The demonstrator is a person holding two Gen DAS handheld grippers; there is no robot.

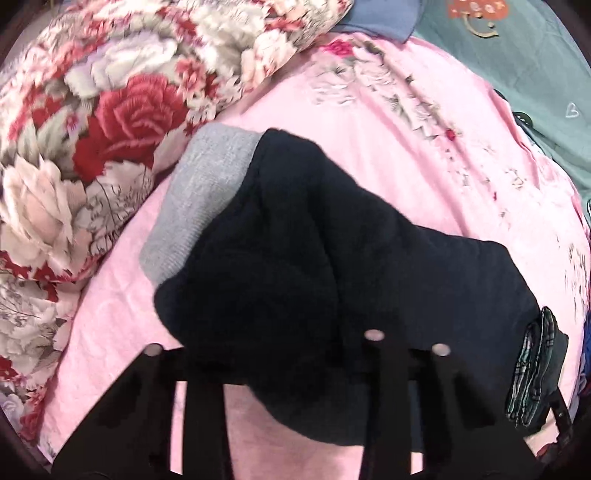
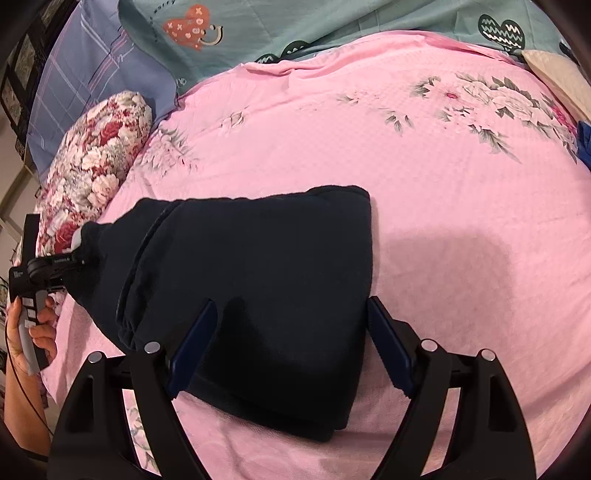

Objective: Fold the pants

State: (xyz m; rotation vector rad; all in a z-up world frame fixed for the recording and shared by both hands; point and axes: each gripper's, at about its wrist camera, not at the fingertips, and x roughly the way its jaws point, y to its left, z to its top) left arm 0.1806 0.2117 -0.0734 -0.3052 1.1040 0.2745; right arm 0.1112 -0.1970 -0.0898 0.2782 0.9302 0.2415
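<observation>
i see the dark pants (image 2: 258, 280) lying folded on the pink bed sheet (image 2: 424, 192). my right gripper (image 2: 291, 314) hangs over the near part of the pants. its fingers (image 2: 388, 347) are spread wide, one on each side of the cloth, and they do not press it. my left gripper (image 2: 79, 260) is at the far left end of the pants, held in a hand (image 2: 31, 332). its fingers are close together and pinch the dark cloth, which hangs up off the sheet there. in the left view the cloth covers the finger tips and a grey lining (image 1: 199, 206) shows at the edge. a flower quilt (image 1: 92, 129) lies bunched to the left. a green sheet (image 2: 332, 22) lies at the far side.
</observation>
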